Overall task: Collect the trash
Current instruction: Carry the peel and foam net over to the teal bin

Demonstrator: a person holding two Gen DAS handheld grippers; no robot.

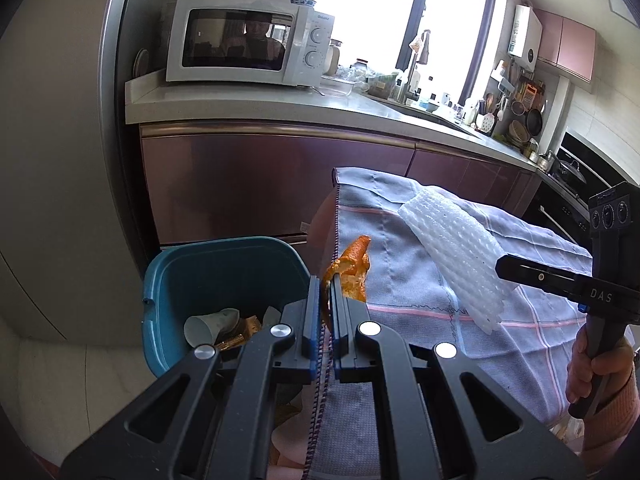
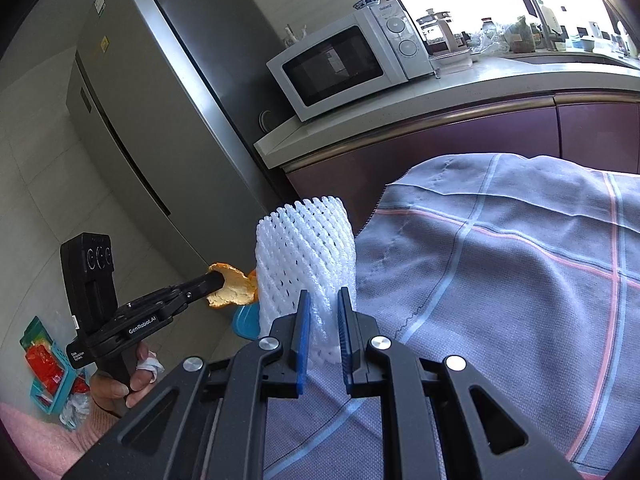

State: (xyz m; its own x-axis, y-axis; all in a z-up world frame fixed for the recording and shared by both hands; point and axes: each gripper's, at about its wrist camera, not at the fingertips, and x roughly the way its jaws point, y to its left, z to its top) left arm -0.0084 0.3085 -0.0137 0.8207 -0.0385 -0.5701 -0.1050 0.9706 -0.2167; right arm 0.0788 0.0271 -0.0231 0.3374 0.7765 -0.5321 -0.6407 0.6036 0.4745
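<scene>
My left gripper [image 1: 325, 280] is shut on a piece of orange peel [image 1: 352, 268], held at the left edge of the cloth-covered table, just right of the blue trash bin [image 1: 224, 264]. The bin holds a paper cup and some wrappers. My right gripper [image 2: 322, 300] is shut on a white foam fruit net [image 2: 306, 252], which stands up from its fingers above the cloth. In the left wrist view the foam net [image 1: 452, 256] hangs over the cloth from the right gripper [image 1: 504, 268]. In the right wrist view the left gripper [image 2: 214, 280] carries the peel [image 2: 232, 286] beside the net.
A grey checked cloth [image 2: 500, 280] covers the table. Behind it run purple cabinets and a counter with a white microwave [image 1: 248, 40]. A tall fridge [image 2: 160, 100] stands to the left. On the floor lies a teal basket [image 2: 48, 368] with red packets.
</scene>
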